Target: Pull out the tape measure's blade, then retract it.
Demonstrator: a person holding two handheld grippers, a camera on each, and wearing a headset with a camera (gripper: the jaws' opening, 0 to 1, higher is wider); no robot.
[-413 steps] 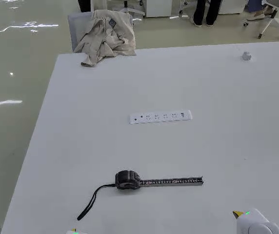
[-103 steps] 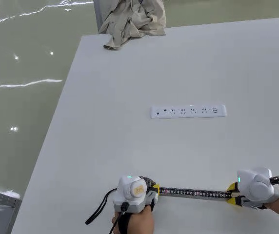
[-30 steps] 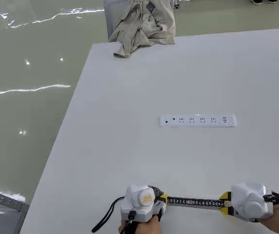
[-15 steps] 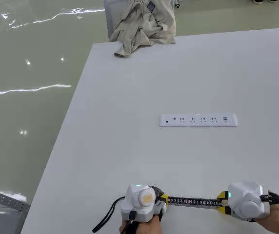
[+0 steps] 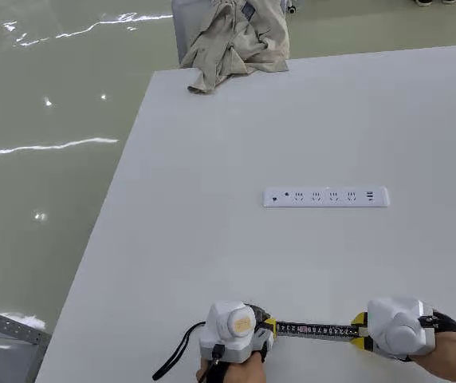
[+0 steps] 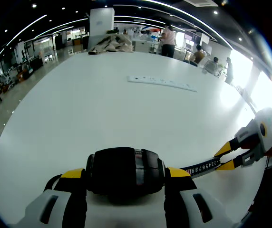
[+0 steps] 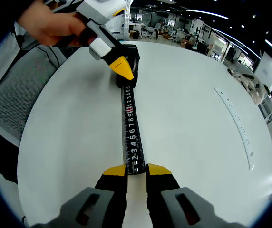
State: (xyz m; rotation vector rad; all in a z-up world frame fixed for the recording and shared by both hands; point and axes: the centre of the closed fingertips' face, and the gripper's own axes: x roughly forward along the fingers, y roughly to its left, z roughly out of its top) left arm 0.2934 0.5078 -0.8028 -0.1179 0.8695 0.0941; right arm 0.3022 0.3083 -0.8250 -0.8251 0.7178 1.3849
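Head view: blade point(image 5: 314, 329) shorter than before, so I'm retracting.
Left gripper point(image 6: 125, 173): clamps case point(image 6: 125, 164).
Right gripper point(image 7: 136, 170): pinches blade.

My white table point(image 5: 212, 159) carried a power strip point(image 5: 326, 197) near its middle; my tape point(image 6: 125, 168) lay at the near edge, blade point(image 5: 316, 329) out flat along it, strap point(image 5: 177, 359) trailing off left.

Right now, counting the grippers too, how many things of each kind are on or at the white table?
Tape measure: 1
Power strip: 1
Crumpled garment, at the table's far edge: 1
Grippers: 2, the left gripper and the right gripper
Total: 5
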